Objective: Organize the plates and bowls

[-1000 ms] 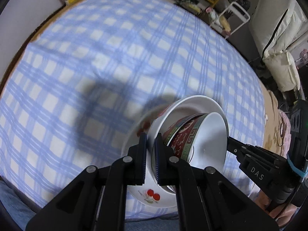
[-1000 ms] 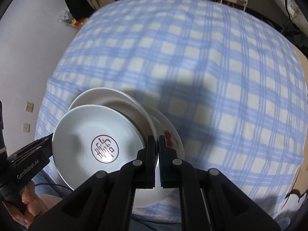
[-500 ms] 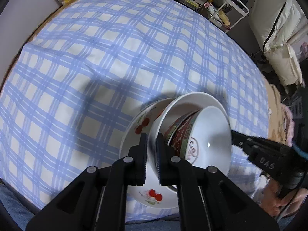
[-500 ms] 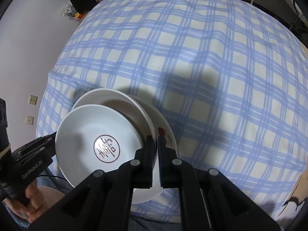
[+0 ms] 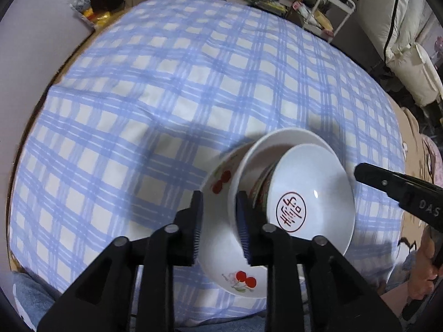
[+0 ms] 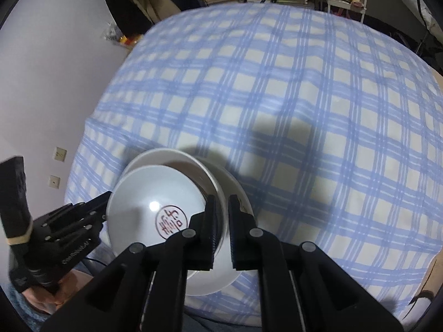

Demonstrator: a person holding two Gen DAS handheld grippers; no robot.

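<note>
White letters "DAS" mark the right gripper [image 5: 398,191] (side-on, its jaws look clamped on a rim). A bowl with a red seal [image 5: 310,193] nests in a plain white bowl [image 5: 279,144] on the cherry-print plate [image 5: 218,249], near the checked tablecloth's [image 5: 193,83] front edge. The left gripper [image 5: 218,227] has just been opening, jaws loosely straddling the white bowl's rim.

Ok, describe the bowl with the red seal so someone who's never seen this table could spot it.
On the blue checked tablecloth, near its front edge, sits one stack of dishes. The cherry-printed plate is at the bottom, a plain white bowl above it. The seal bowl is the innermost, the only one with a round red stamp inside.
</note>
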